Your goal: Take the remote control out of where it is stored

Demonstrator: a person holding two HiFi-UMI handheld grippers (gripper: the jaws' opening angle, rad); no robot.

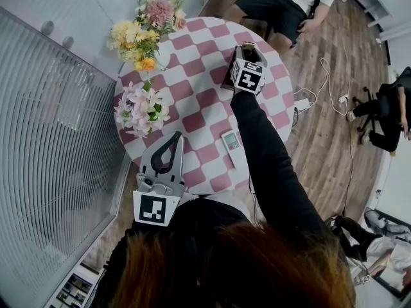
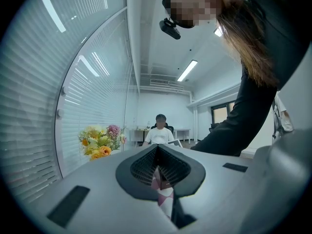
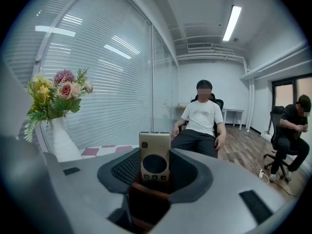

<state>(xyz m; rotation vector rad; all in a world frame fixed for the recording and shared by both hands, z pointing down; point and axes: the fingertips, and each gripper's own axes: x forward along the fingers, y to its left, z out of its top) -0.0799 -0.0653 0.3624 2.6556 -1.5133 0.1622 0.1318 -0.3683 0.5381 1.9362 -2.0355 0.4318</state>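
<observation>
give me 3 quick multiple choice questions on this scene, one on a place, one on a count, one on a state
1. Where is the gold remote?
A) flat on the floor
B) upright between the right gripper's jaws
C) on a chair

2. How many flower bunches stand on the table?
A) two
B) four
C) none

3. The left gripper's jaws are:
A) together, empty
B) wide apart
C) around a vase

1 B: the right gripper view shows it standing between the pads.
2 A: the head view shows two.
3 A: the tips meet with nothing between.

No legible text or numbers anywhere
</observation>
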